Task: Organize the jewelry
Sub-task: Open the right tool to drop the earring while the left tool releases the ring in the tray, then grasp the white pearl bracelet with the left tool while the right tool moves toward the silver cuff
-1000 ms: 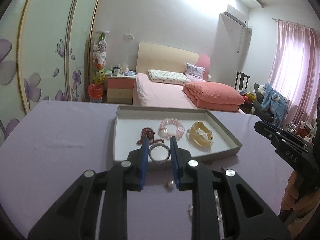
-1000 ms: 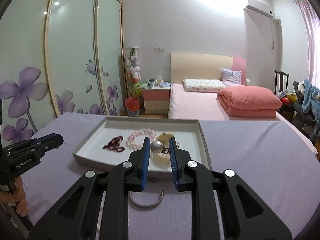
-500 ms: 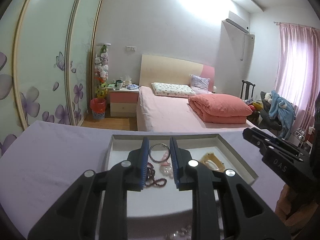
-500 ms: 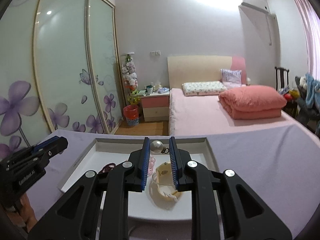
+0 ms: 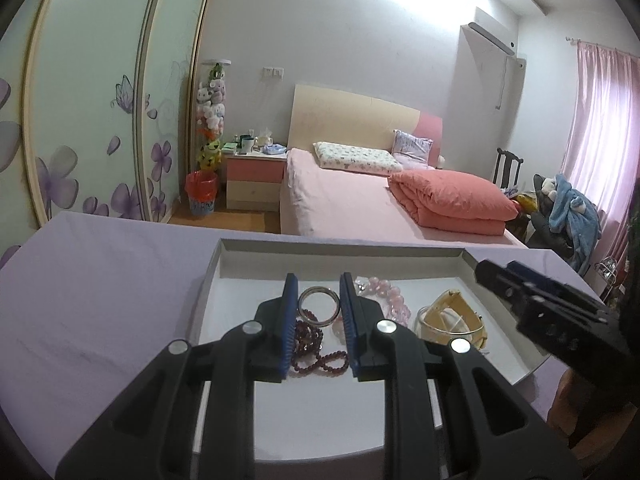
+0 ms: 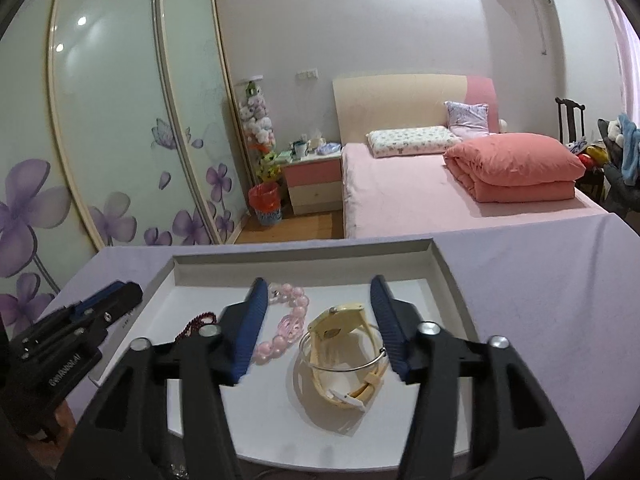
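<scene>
Jewelry is being set into the white tray (image 6: 444, 276) by both tongs.

A silver ring bangle (image 5: 319, 306) is held across its rim in the narrow left tongs (image 5: 319, 312), above the dark red bead strand (image 5: 316, 350) in the tray. The right tongs (image 6: 318, 320) have just been opened and stand wide, nothing pressed between them; beneath lie a thin wire bangle (image 6: 344, 360), a cream watch (image 6: 346, 356) and a pink bead bracelet (image 6: 286, 322). The ring bangle is judged light, stiff and slippery, best gripped across its rim. The tray rests on the lilac counter (image 5: 100, 280).
</scene>
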A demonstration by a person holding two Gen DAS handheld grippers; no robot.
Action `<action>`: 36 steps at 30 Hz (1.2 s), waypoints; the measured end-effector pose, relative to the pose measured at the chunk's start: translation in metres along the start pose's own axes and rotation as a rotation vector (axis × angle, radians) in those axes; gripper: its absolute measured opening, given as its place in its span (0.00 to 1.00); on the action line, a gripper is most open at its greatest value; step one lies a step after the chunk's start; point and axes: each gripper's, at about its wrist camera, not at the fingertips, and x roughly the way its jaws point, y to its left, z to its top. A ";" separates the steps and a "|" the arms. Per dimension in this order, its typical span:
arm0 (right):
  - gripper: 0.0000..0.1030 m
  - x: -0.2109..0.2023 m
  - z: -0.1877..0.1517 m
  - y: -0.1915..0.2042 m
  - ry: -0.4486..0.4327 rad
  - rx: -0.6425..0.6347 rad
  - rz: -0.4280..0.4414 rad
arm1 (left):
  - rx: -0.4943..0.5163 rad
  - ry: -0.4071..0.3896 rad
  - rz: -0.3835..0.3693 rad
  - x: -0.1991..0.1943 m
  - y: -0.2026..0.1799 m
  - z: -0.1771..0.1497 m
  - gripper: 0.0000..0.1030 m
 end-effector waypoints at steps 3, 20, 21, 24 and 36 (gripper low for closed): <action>0.53 -0.002 0.003 -0.005 -0.008 0.017 0.001 | 0.000 0.003 -0.004 0.003 0.000 -0.002 0.21; 0.53 0.005 0.000 -0.008 0.003 0.019 -0.007 | -0.019 0.011 -0.028 0.012 0.006 -0.006 0.31; 0.53 0.005 -0.001 -0.008 0.003 0.018 -0.007 | -0.020 0.011 -0.028 0.012 0.007 -0.006 0.31; 0.53 0.006 -0.002 -0.006 0.004 0.018 -0.008 | -0.031 0.013 -0.026 0.012 0.009 -0.006 0.31; 0.53 0.005 -0.001 -0.006 0.009 0.016 -0.011 | -0.038 0.023 -0.013 0.009 0.007 -0.006 0.31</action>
